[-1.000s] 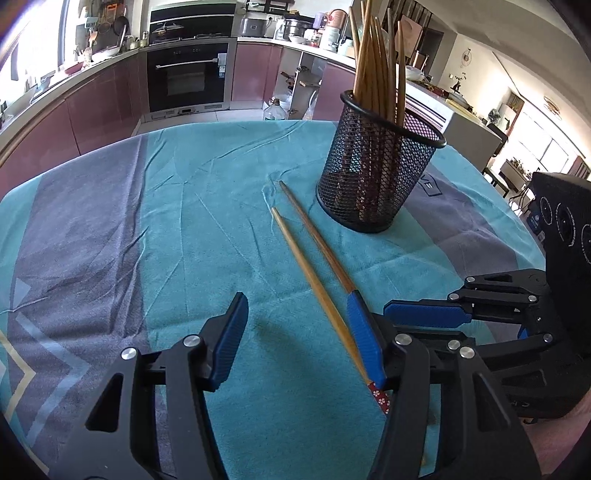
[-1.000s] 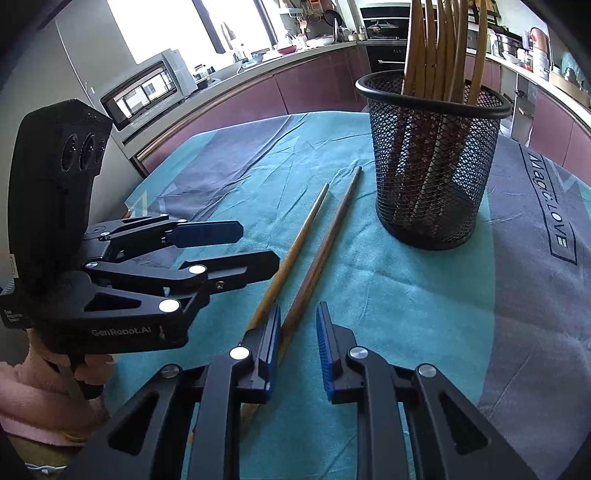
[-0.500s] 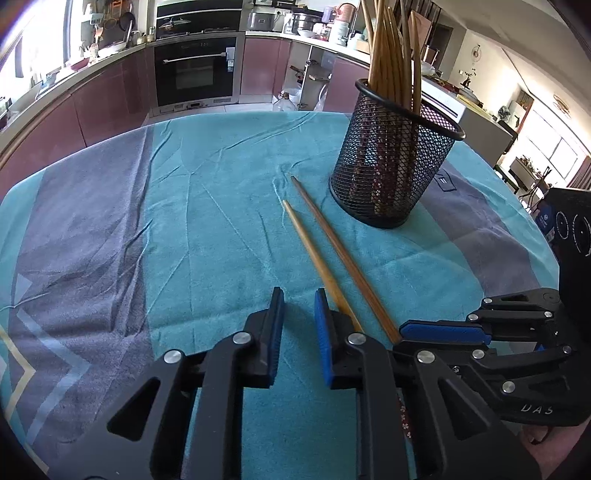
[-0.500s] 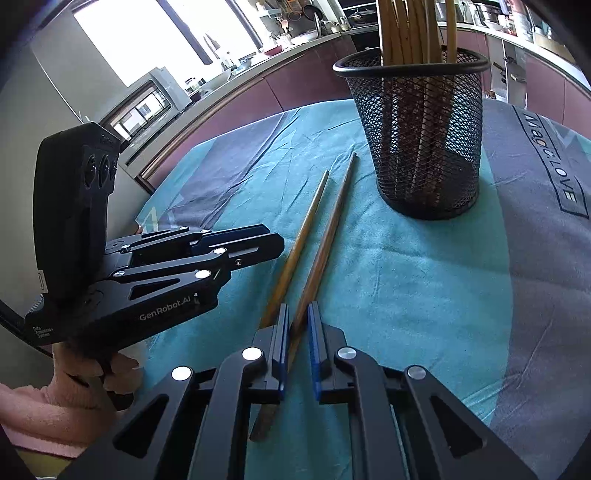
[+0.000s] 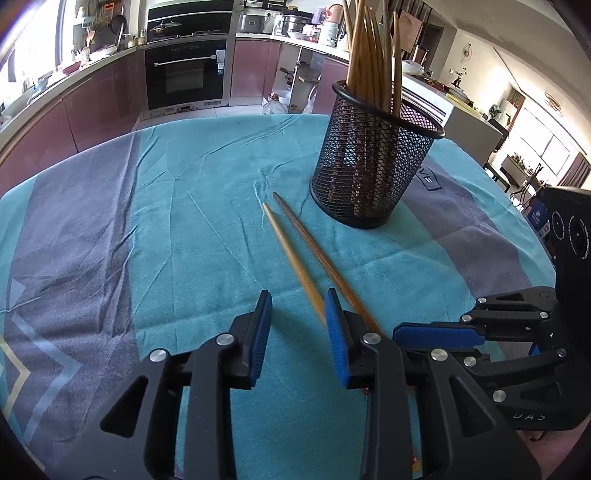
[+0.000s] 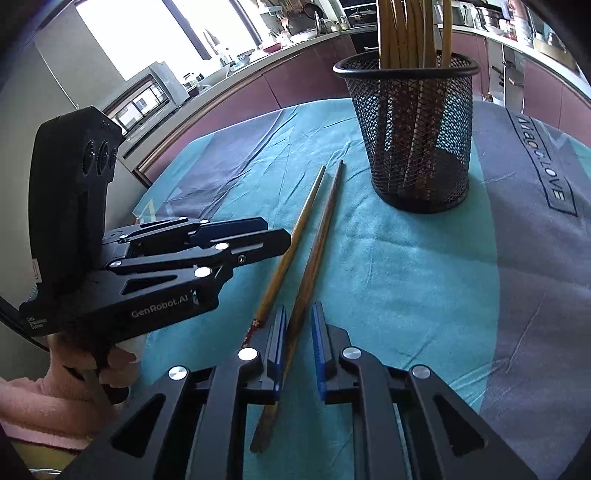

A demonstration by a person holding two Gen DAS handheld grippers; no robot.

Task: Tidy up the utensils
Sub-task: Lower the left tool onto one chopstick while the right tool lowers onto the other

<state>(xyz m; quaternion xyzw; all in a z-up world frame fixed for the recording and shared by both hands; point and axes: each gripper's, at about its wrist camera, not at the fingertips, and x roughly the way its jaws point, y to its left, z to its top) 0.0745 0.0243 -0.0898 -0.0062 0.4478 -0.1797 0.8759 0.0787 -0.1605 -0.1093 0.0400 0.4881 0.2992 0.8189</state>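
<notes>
Since half a second ago, the left gripper [image 5: 297, 319] is spread wider, empty. The right gripper [image 6: 298, 325], jaws slightly parted, straddles the darker chopstick [image 6: 317, 240] beside the lighter chopstick [image 6: 295, 236] at frame centre. A firm pinch is needed before transfer to the mesh holder [image 6: 417, 147], upper right.

Your left claw [image 5: 298, 325] covers the near ends of both chopsticks in the left wrist view: the lighter chopstick [image 5: 291, 258] blurs and disappears behind its right finger, and the darker chopstick [image 5: 325, 264] runs under that same finger. In the right wrist view, the lighter chopstick's [image 6: 291, 251] patterned end slips behind your right claw [image 6: 298, 332]. The bundle of chopsticks [image 6: 410, 33] in the mesh holder [image 6: 413, 147] is cut off by the top edge. The items on the kitchen counter [image 5: 92, 62] are too small to identify.
</notes>
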